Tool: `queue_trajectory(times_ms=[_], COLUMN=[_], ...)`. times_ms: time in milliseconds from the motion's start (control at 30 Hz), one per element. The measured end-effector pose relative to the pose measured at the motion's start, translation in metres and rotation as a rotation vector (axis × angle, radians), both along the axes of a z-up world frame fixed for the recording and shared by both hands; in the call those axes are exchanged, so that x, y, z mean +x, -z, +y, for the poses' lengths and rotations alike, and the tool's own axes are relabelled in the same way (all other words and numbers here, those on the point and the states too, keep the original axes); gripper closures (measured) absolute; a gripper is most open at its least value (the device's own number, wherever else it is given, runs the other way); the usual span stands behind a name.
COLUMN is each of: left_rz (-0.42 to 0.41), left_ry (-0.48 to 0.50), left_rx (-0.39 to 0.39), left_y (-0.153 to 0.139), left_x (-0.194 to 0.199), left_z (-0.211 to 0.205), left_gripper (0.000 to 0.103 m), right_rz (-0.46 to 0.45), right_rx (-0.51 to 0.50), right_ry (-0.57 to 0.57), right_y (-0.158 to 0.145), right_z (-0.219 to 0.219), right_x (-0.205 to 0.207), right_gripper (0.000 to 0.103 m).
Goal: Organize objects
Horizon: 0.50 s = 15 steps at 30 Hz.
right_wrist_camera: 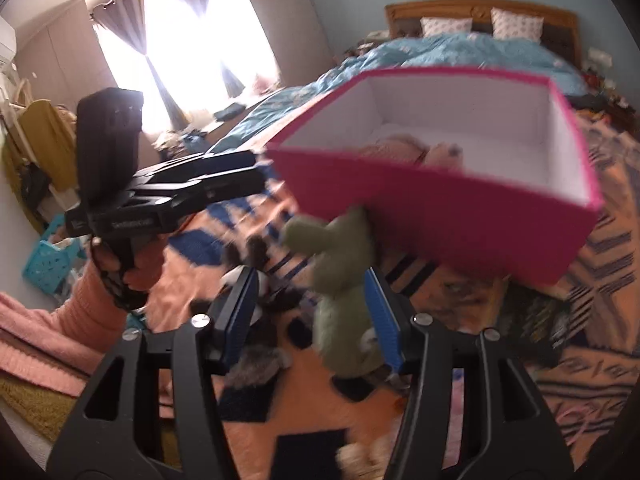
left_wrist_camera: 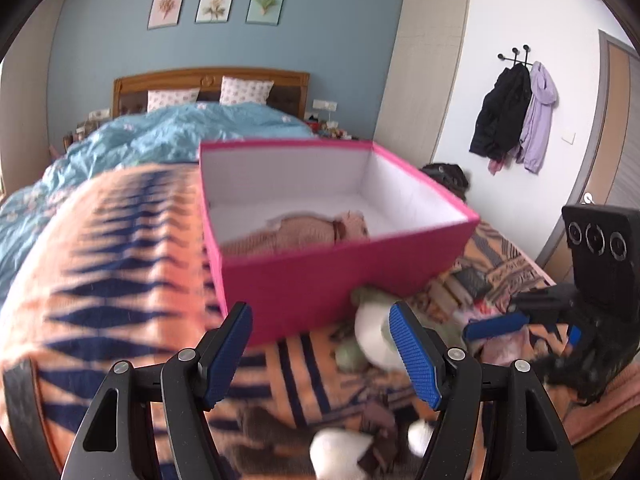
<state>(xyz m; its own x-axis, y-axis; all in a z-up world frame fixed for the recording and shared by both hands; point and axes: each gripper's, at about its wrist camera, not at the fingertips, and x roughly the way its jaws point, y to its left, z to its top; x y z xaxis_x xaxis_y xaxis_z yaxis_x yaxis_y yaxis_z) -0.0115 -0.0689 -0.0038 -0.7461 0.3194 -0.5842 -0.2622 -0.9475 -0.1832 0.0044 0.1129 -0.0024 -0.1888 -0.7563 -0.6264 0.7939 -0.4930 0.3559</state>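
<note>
A pink box (left_wrist_camera: pixel 320 280) with white inner walls stands on the orange and navy blanket (left_wrist_camera: pixel 120 280). A beige plush toy (left_wrist_camera: pixel 304 232) lies inside it. My left gripper (left_wrist_camera: pixel 322 320) is open just in front of the box's near wall, with nothing between its fingers. In the right wrist view my right gripper (right_wrist_camera: pixel 312 280) is open around a green plush toy (right_wrist_camera: pixel 344 288). The toy sits close against the right pad (right_wrist_camera: pixel 382 320), and a clear gap separates it from the left pad. The box (right_wrist_camera: pixel 440 208) and the left gripper (right_wrist_camera: pixel 252 168) at its corner also show there.
More soft toys lie on the blanket: a white and brown one (left_wrist_camera: pixel 352 448) and a grey one (right_wrist_camera: pixel 256 368). Small flat items (left_wrist_camera: pixel 460 288) are piled at the box's right. A blue duvet (left_wrist_camera: pixel 160 136) covers the far bed. A teal basket (right_wrist_camera: pixel 48 264) stands on the floor.
</note>
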Motion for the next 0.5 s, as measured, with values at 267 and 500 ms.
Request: queue_trajectory(times_ms=[267,500], left_rz=[-0.033,-0.065], left_ry=[-0.047,-0.057], left_rx=[0.017,0.036], left_y=[0.016,0.028], left_x=[0.021,0.024], left_z=[-0.017,-0.023], left_gripper=[0.030,0.030], right_rz=[-0.059,-0.093], right_rx=[0.094,0.082], right_ry=[-0.136,-0.151], right_y=[0.041,0.043], right_z=[-0.039,-0.038], right_x=[0.032,0.030], right_gripper=[0.046,0.056])
